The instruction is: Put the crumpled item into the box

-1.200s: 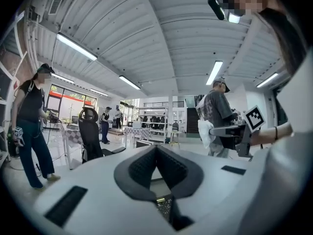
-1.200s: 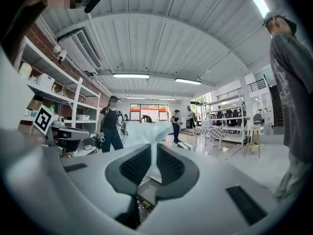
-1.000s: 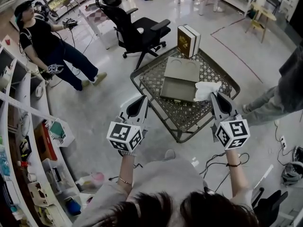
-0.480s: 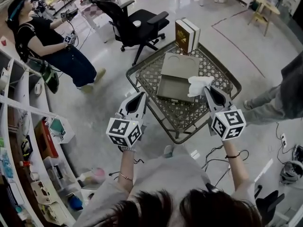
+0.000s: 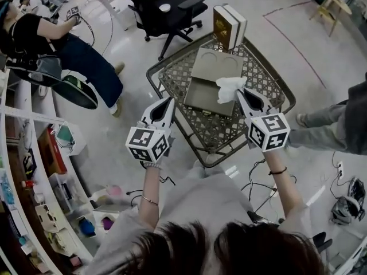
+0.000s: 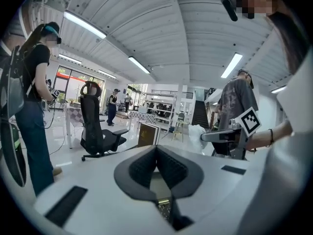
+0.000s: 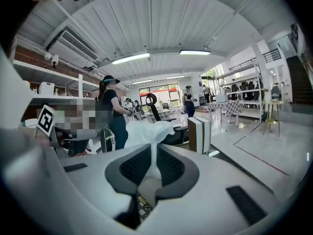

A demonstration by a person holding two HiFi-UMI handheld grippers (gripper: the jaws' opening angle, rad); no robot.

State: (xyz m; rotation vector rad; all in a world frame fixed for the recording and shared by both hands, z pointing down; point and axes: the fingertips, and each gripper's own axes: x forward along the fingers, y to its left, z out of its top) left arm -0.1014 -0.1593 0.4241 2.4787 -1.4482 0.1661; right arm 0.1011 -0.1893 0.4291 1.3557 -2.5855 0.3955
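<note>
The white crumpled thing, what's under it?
Under the crumpled white item, pinched in the right gripper, the head view shows the open grey box on the mesh table. The box part right beneath it is covered, so what lies there can't be seen.

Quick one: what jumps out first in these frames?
The white crumpled item pinched in the right gripper stands out first. It is held by the right edge of the open grey box on the metal lattice table. Next come the left gripper, jaws together and empty, off the table's left side, and an upright case at the table's far edge.
</note>
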